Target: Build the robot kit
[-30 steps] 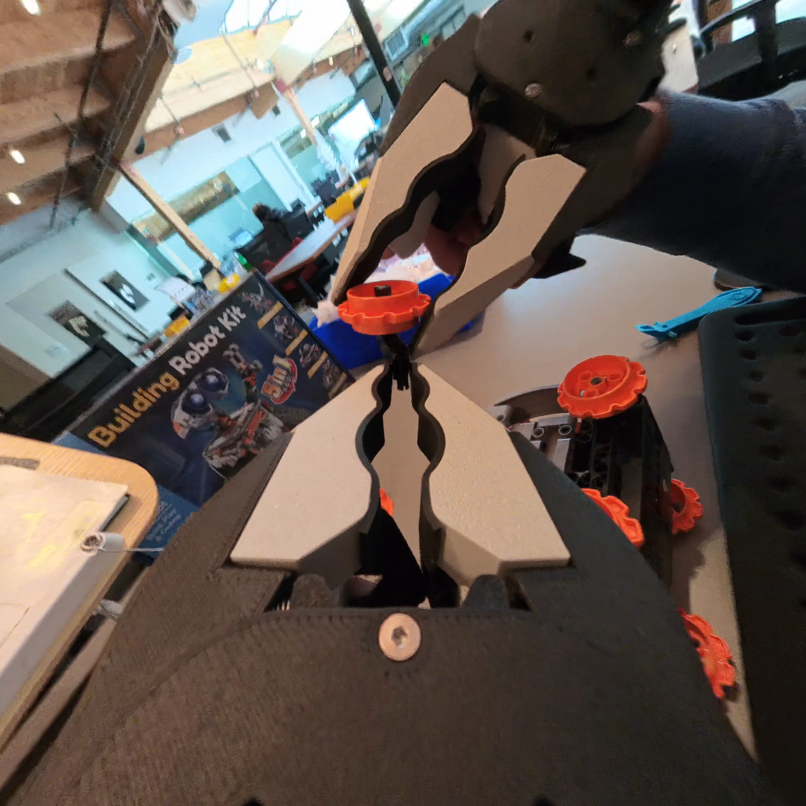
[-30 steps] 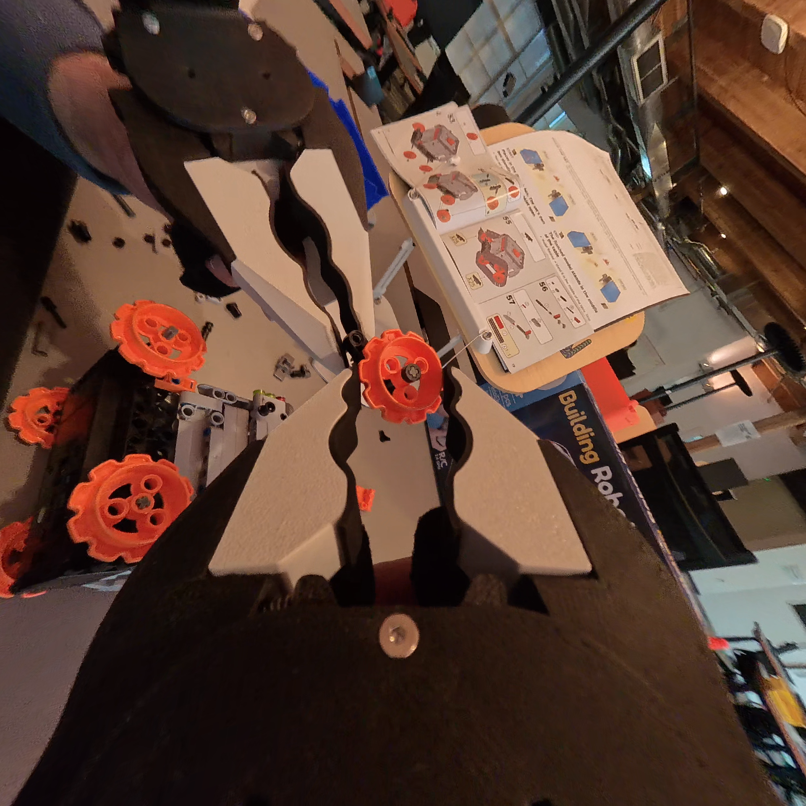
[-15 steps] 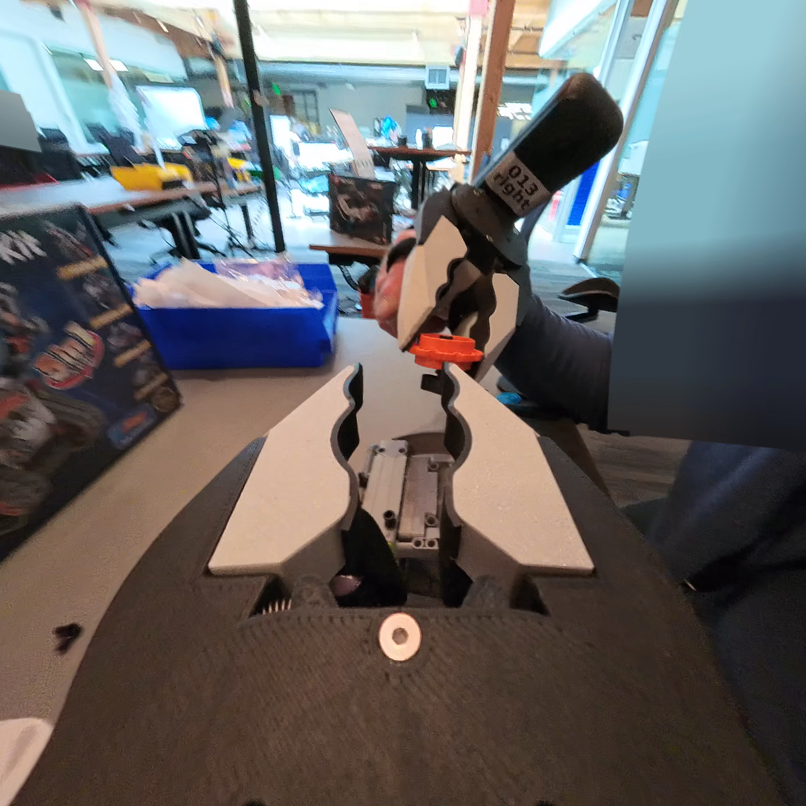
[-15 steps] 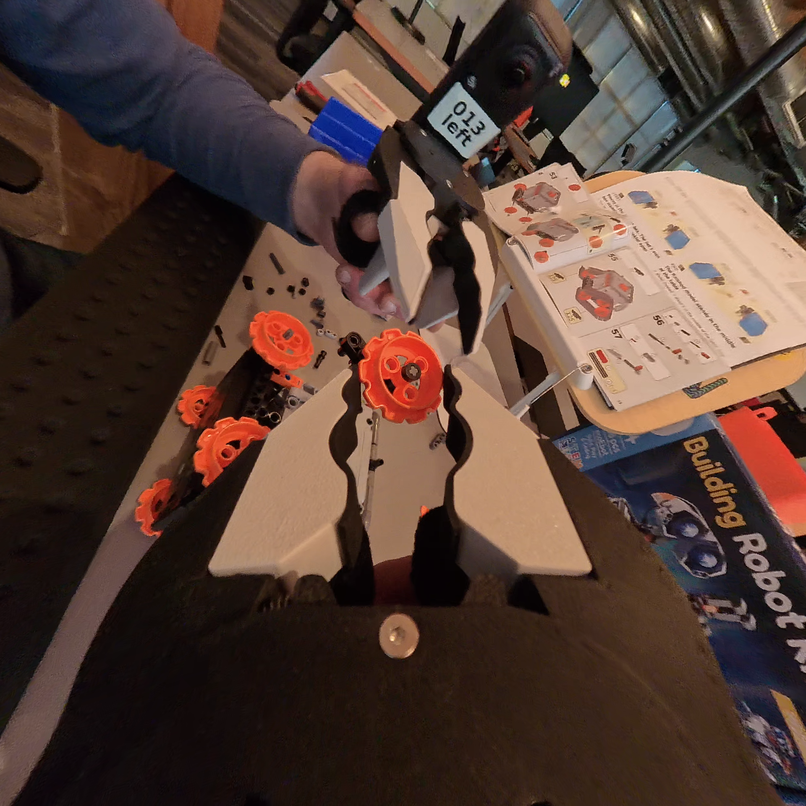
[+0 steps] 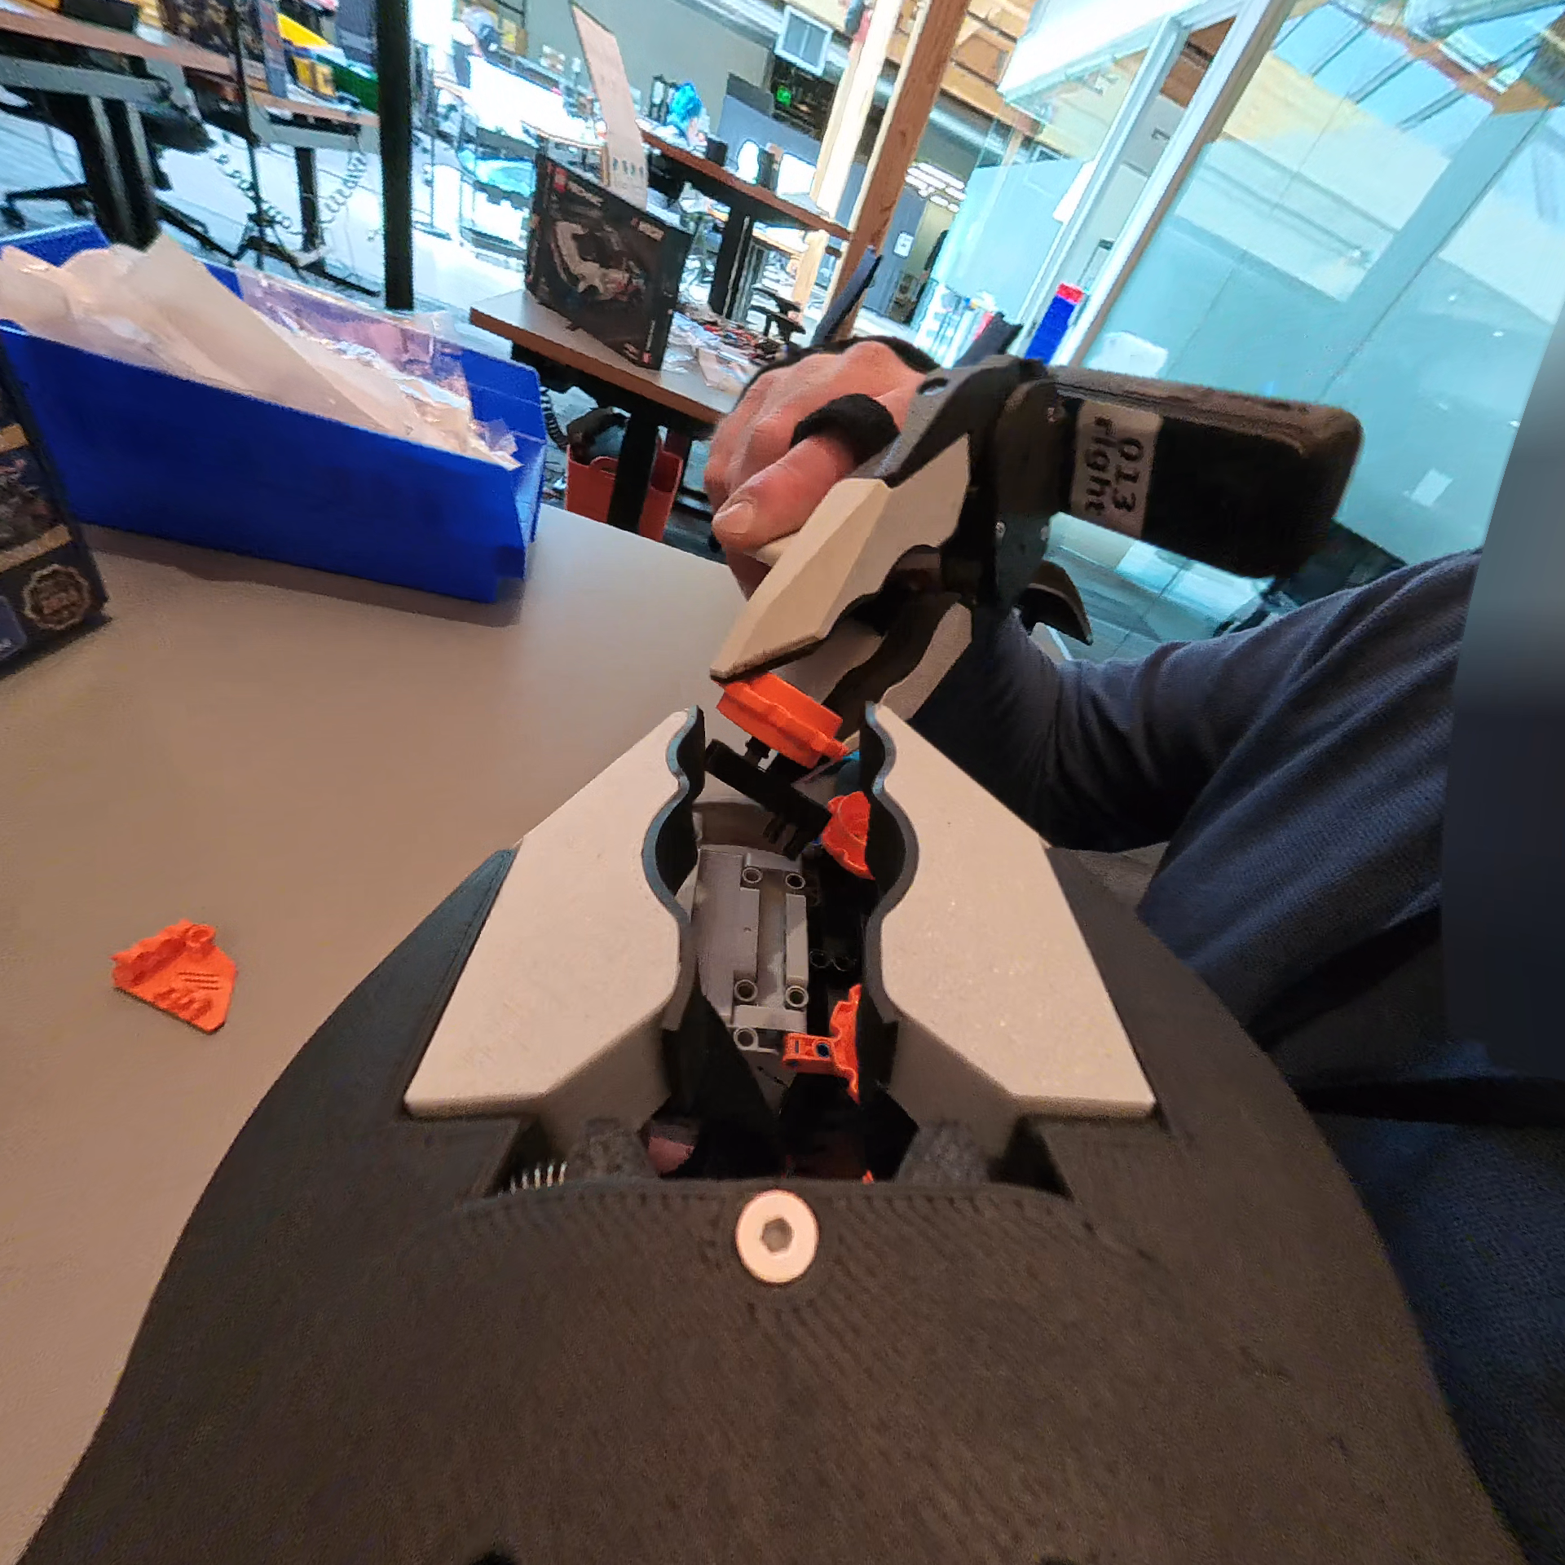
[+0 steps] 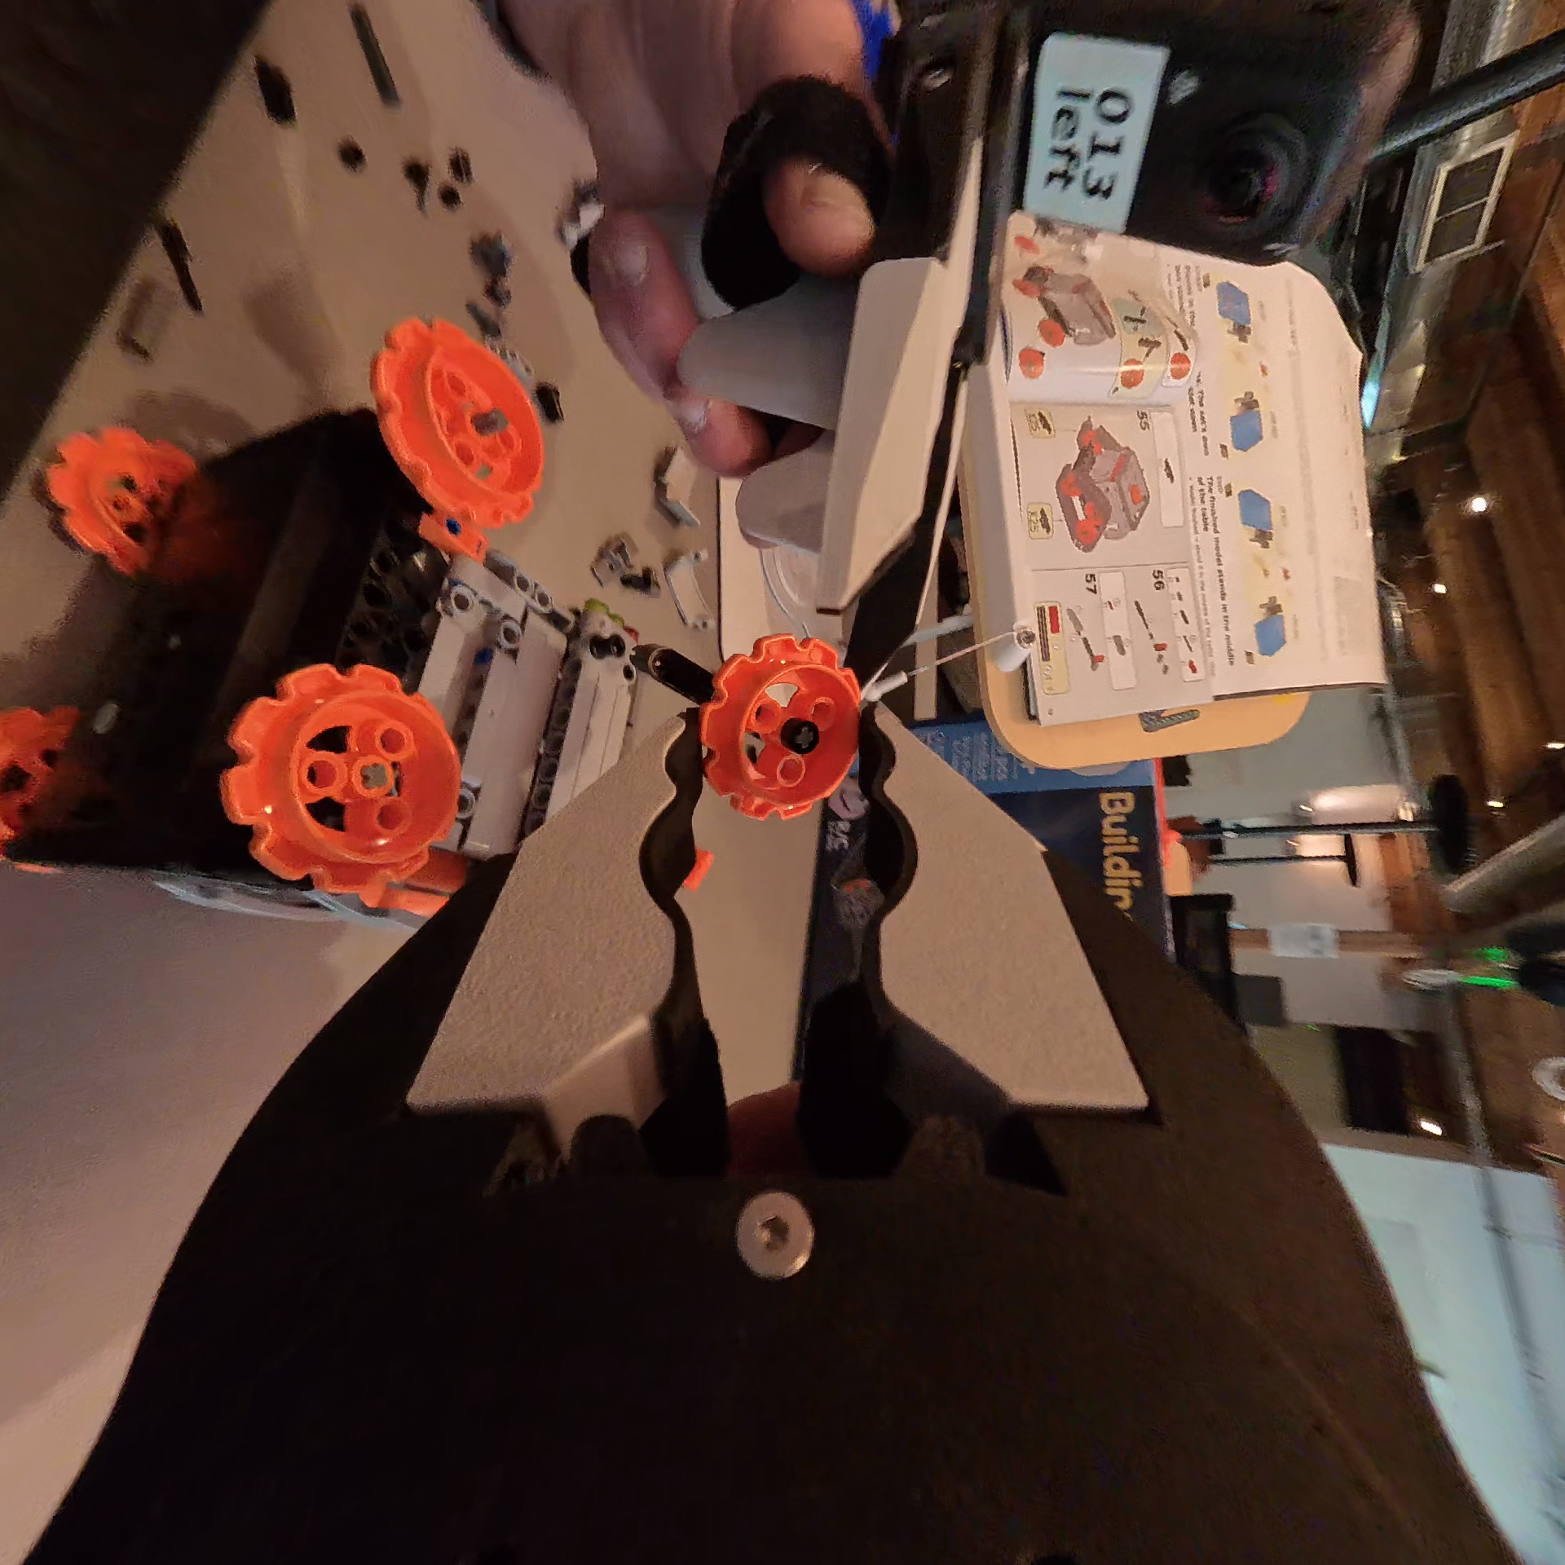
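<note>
Right wrist view, right gripper (image 6: 783, 745) jaws clamped on orange toothed wheel (image 6: 781, 738), left gripper (image 5: 783, 735) jaws parted, empty, above grey-black model (image 5: 754, 948).

Grey bench (image 5: 322, 762) is occupying the foreground. Further tables (image 5: 610, 356) are standing behind it in an open workshop. A timber post (image 5: 872, 152) and a black pole (image 5: 394, 152) are rising to the ceiling. Glass partitions (image 5: 1321, 279) are admitting daylight at right. Wooden walling (image 6: 1516, 356) is carrying small lamps.
</note>
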Tool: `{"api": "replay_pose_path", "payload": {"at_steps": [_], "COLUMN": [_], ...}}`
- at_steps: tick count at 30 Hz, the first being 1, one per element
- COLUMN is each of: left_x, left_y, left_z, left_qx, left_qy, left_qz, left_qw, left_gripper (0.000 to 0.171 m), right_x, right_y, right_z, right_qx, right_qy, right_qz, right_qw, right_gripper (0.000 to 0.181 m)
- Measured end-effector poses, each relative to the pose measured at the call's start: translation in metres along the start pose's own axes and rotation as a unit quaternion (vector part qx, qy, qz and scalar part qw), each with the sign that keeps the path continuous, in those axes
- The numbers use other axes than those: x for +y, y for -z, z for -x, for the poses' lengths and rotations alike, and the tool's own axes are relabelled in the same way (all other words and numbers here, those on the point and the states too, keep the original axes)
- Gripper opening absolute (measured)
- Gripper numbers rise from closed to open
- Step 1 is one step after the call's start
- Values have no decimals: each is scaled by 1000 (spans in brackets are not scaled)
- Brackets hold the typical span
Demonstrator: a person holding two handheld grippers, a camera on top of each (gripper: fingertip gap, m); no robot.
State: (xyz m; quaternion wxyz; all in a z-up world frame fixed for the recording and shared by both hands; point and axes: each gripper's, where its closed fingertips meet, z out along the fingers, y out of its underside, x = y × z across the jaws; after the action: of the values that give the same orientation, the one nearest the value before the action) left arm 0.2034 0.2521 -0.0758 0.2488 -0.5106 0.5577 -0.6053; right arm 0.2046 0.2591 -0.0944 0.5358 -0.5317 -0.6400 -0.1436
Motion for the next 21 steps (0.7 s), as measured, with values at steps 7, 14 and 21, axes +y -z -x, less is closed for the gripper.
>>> {"api": "replay_pose_path", "payload": {"at_steps": [7, 14, 21], "left_x": [8, -1, -9], "left_y": [-8, -4, 3], "left_z": [17, 18, 21], "left_qx": [-87, -92, -95], "left_qy": [-15, 1, 68], "left_qz": [27, -5, -66], "left_qw": [996, 996, 991], "left_gripper": [17, 11, 11], "right_x": [6, 4, 0], "right_y": [-12, -6, 6], "right_z": [4, -8, -14], "right_qx": [23, 45, 66], "right_qy": [75, 43, -1], "right_qz": [71, 49, 11], "right_qw": [994, 997, 998], "right_gripper": [35, 37, 23]}}
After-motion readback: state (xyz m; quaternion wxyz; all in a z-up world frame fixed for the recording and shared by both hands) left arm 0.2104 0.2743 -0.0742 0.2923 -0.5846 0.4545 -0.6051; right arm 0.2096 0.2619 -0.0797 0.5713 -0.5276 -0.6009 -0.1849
